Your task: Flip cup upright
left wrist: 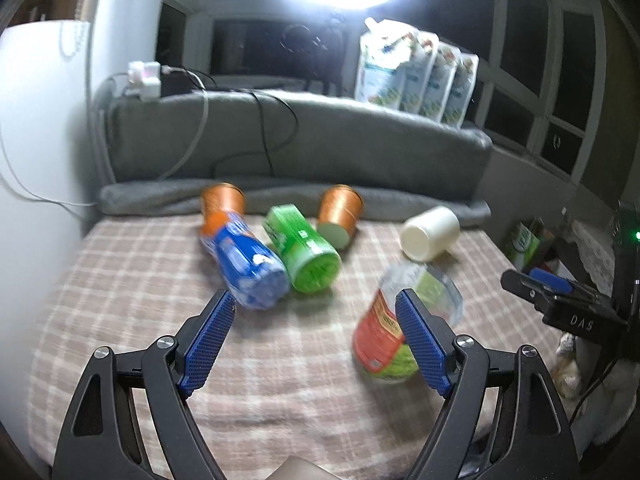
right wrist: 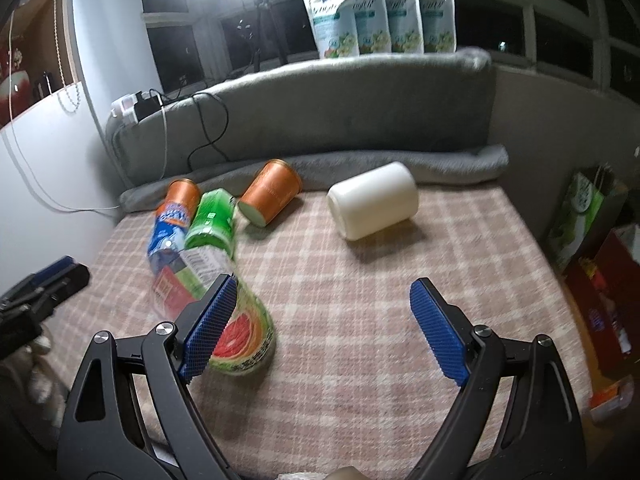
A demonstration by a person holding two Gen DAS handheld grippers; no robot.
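Pink-and-cream checked cloth covers the bed (left wrist: 120, 280) in the left wrist view, where the left gripper (left wrist: 316, 312) hangs above the near half with its blue-padded fingers spread wide and nothing between them. A blue bottle (left wrist: 250, 272) lies on its side just past the left finger, with a green bottle (left wrist: 306, 256) lying touching it. Behind them, near the far edge against the grey cushion (left wrist: 300, 140), two orange cups (left wrist: 222, 204) lie tipped over. A white cup (left wrist: 430, 232) lies on its side toward the far right corner, its closed bottom facing the camera. A clear bottle with a red and green label (left wrist: 384, 332) lies behind the right finger, blurred. The right gripper (left wrist: 548, 284) shows at the right edge of the bed. In the right wrist view, the right gripper (right wrist: 324, 308) is likewise spread wide and holds nothing, above the near half of the bed (right wrist: 460, 260). The white cup (right wrist: 372, 200) lies on its side ahead, near the far edge, well apart from the fingers. The red and green labelled bottle (right wrist: 244, 340) lies partly behind the left finger. Beyond it lie the blue bottle (right wrist: 168, 228), the green bottle (right wrist: 212, 220) and the orange cups (right wrist: 272, 192). The left gripper (right wrist: 52, 276) shows at the left edge. Four white pouches (right wrist: 380, 8) stand on the cushion (right wrist: 340, 100).
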